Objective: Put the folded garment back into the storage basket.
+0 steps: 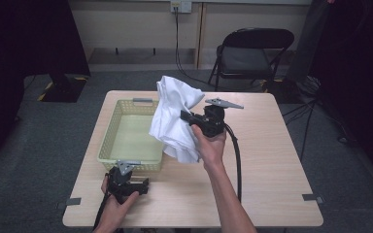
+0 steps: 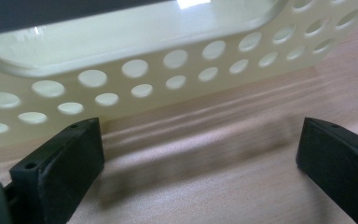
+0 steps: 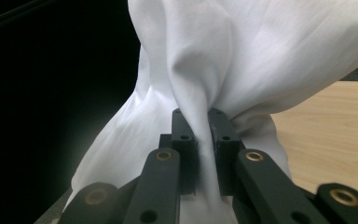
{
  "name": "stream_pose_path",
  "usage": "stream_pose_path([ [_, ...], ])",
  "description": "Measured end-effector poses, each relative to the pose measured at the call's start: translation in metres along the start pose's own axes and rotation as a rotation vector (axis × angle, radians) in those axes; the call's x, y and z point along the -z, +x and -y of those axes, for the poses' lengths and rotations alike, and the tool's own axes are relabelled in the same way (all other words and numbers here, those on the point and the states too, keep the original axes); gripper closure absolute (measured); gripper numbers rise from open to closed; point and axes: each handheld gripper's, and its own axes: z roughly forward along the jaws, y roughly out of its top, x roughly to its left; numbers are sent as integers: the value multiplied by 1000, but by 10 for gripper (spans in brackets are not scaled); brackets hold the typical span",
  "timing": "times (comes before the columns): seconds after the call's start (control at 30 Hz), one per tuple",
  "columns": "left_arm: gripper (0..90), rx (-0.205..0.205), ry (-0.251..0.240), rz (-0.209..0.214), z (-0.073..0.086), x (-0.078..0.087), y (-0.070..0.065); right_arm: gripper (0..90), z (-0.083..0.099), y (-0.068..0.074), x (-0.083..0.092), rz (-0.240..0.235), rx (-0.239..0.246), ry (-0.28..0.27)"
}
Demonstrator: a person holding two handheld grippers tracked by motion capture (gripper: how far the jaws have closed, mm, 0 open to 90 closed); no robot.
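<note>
While right tongs (image 3: 204,122) pinch crumpled white cloth (image 1: 175,116) | left tongs (image 2: 200,158) spread beside perforated, seemingly plastic basket (image 1: 108,138)

high: above my side, looking forward-down over the table (image 1: 272,184) | my gripper cams: close along my jaws | shared: basket (image 1: 108,141), cloth (image 1: 175,121)
</note>
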Motion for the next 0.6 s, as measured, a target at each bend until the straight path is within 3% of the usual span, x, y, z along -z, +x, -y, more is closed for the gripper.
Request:
stream_pose_path([
  [0.6,1,-2,-1,2,0,0,0,833,-4,19,-28,-38,8,15],
])
